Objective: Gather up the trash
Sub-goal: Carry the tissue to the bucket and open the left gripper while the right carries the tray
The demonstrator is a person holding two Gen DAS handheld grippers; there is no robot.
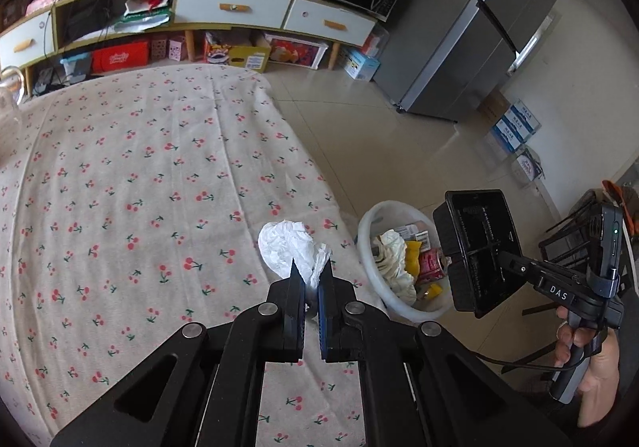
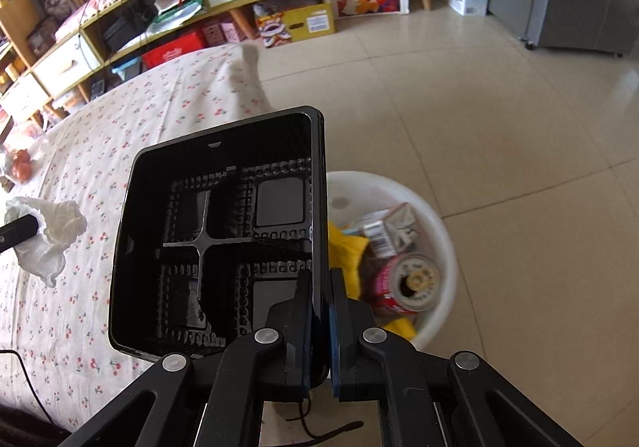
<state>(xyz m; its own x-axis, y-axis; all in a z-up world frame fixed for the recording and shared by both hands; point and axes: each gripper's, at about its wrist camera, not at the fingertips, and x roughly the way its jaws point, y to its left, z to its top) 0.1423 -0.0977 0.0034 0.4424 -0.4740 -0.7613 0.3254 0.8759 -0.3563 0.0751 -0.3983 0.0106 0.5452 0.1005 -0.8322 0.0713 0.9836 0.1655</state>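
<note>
Black tray is pinched by its rim in our right gripper, tilted just beside the white bin on the floor, while our left gripper is clamped on a crumpled tissue above the table edge. We judge it best to bring each over the bin's mouth before letting go, tray first and angled down, so the light tissue lands on top, not on the floor.
</note>
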